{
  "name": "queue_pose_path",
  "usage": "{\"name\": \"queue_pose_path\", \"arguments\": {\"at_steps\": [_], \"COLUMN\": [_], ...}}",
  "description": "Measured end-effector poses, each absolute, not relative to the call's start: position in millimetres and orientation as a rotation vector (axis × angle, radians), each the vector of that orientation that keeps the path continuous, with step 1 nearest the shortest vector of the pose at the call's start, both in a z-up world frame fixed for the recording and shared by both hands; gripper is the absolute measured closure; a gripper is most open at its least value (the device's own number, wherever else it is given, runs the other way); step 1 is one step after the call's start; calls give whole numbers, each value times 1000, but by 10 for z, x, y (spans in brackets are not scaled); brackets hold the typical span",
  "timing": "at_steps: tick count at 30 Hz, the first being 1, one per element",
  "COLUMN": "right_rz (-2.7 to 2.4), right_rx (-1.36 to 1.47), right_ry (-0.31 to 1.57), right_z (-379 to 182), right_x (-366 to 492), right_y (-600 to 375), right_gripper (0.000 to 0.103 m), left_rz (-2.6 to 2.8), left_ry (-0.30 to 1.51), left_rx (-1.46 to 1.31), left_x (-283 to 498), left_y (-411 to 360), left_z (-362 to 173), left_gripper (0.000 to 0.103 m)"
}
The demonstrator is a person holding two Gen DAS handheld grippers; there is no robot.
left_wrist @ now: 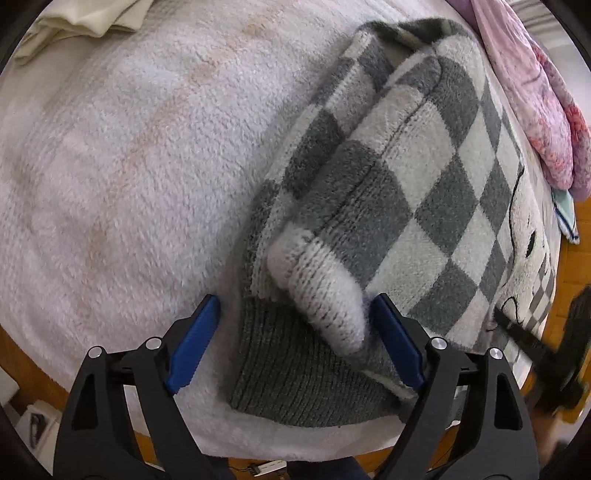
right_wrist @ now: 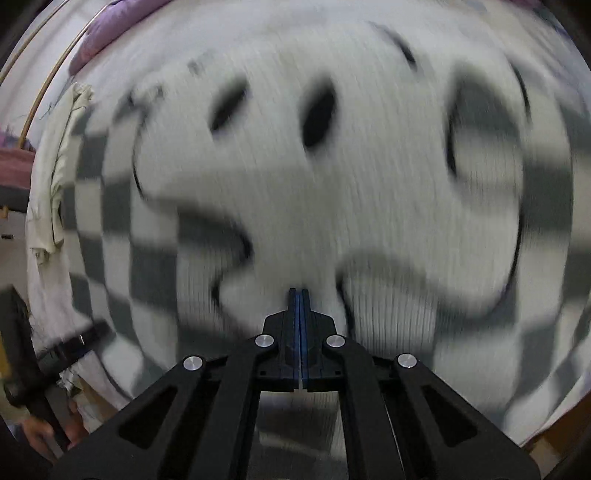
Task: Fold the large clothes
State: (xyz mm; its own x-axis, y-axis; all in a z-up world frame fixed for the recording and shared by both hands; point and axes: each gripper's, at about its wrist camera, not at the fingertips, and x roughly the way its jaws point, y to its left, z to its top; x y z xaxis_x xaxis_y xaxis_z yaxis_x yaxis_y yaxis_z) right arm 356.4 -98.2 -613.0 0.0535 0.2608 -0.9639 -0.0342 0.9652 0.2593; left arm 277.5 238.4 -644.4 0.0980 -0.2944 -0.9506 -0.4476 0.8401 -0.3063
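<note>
Sweater: grey-and-white checkered knit sweater [left_wrist: 424,177] lies on the white fleece blanket [left_wrist: 129,166], toward its right side and near edge; a sleeve is folded across the body, its white cuff [left_wrist: 325,302] resting on the grey ribbed hem [left_wrist: 295,376].
Sweater front: a white cartoon figure with black outline and dark oval eyes fills the right wrist view [right_wrist: 295,184]; heavy motion blur there, fine detail not readable.
Left gripper [left_wrist: 295,332]: jaws spread wide, blue pads on either side of the cuff and hem; right pad [left_wrist: 397,339] is just beside the cuff, left pad [left_wrist: 195,343] sits over bare blanket. No squeeze on the fabric visible.
Right gripper [right_wrist: 299,295]: blue pads pressed together, nothing seen between them; pointed down over the sweater's printed front.
Surroundings: pink patterned cloth [left_wrist: 535,92] past the sweater's far right edge; cream cloth [left_wrist: 85,18] at the blanket's far left corner.
Person: a hand [right_wrist: 37,432] shows at the lower left of the right wrist view.
</note>
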Motion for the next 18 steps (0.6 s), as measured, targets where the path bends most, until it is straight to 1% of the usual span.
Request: {"name": "queue_pose_path", "arguments": {"at_steps": [2,3,13,18], "right_rz": [199,178,66,76], "right_rx": [218,244,309,293], "right_ry": [1506,1541,1461,1434], "right_z": [-6149,-6193,-6139,-6309], "right_x": [3382,3281,2836,2781], "right_y": [-1022,-1031,-1003,-955], "right_gripper": [103,103,103,103], "left_rz": [102,95,8,-25], "left_ry": [1504,1505,1513,1511], "left_rx": [-597,-594,-611,-614], "left_x": [2781,2780,2772,2766], "left_y": [2362,2362,2563,2641], "left_z": [-6453,-6453,-6536,-6563], "left_gripper": [17,17,17,17]}}
